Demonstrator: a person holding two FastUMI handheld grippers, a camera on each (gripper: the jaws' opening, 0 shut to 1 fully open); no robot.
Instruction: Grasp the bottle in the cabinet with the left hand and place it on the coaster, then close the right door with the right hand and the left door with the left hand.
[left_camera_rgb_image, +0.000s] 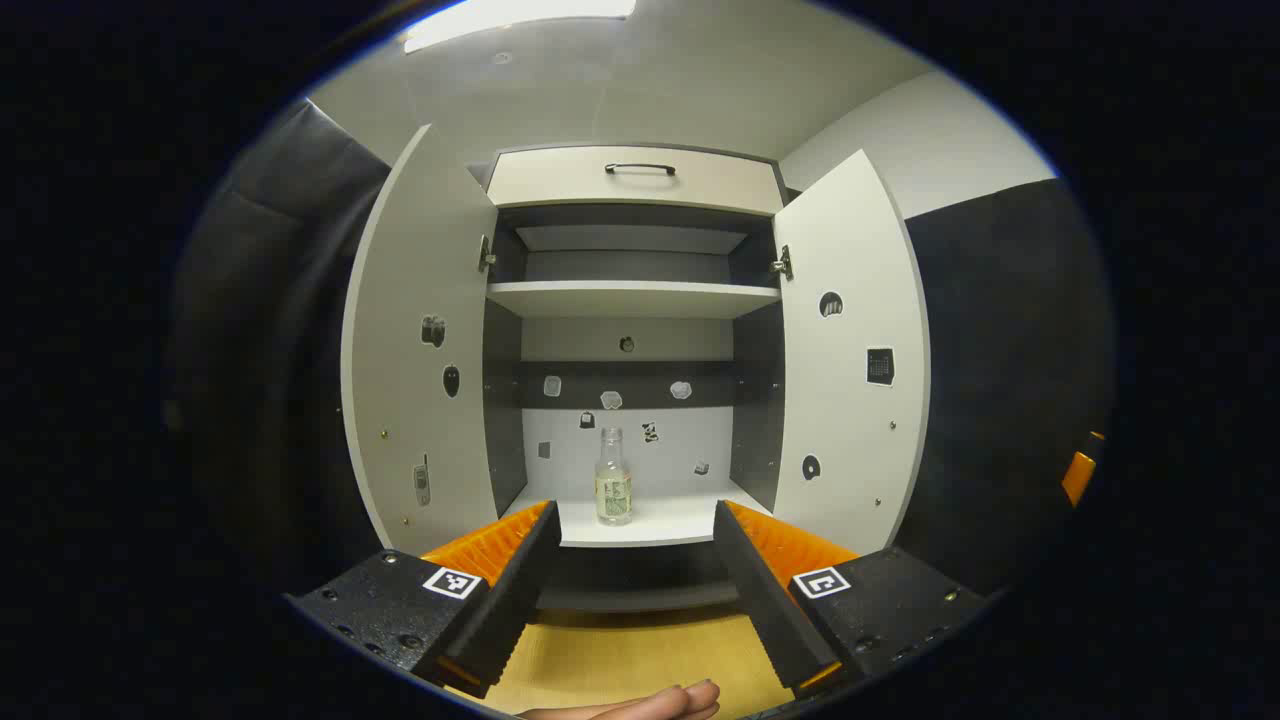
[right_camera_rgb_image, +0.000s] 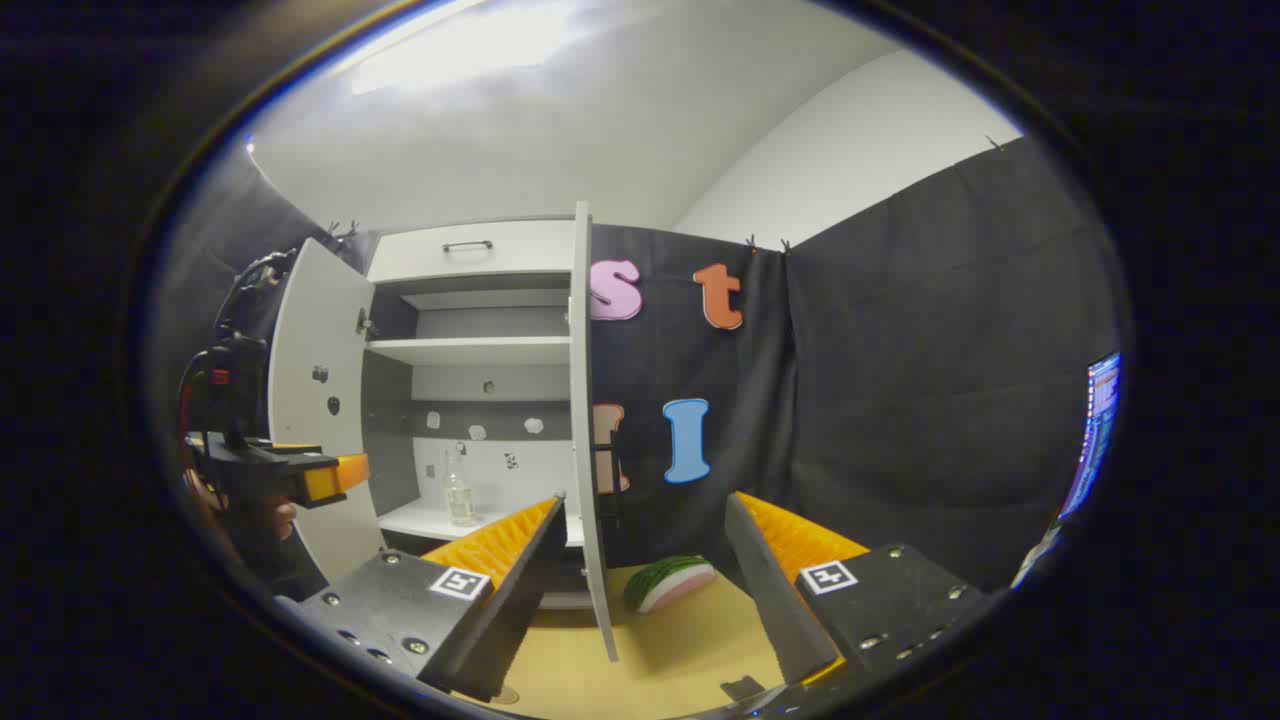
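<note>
A yellow surface (left_camera_rgb_image: 630, 655) runs up to the foot of a pale cabinet (left_camera_rgb_image: 632, 180), with black cloth hung either side of it. Both cabinet doors stand wide open: the left door (left_camera_rgb_image: 420, 350) and the right door (left_camera_rgb_image: 850, 350) swing out toward me. The bottle (left_camera_rgb_image: 612, 492) stands upright on the cabinet's bottom shelf (left_camera_rgb_image: 680, 522), near the shelf's front edge and about midway between the doors. My left gripper (left_camera_rgb_image: 632, 515) faces straight into the cabinet, jaws spread wide with nothing between them, the bottle framed in the gap but well short of my reach. My right gripper (right_camera_rgb_image: 645, 505) sits off to the cabinet's right, jaws also wide apart and empty, with the right door's edge (right_camera_rgb_image: 590, 450) standing between them. A green-and-pink slice-shaped object (right_camera_rgb_image: 668, 583) lies on the surface just right of that door.
</note>
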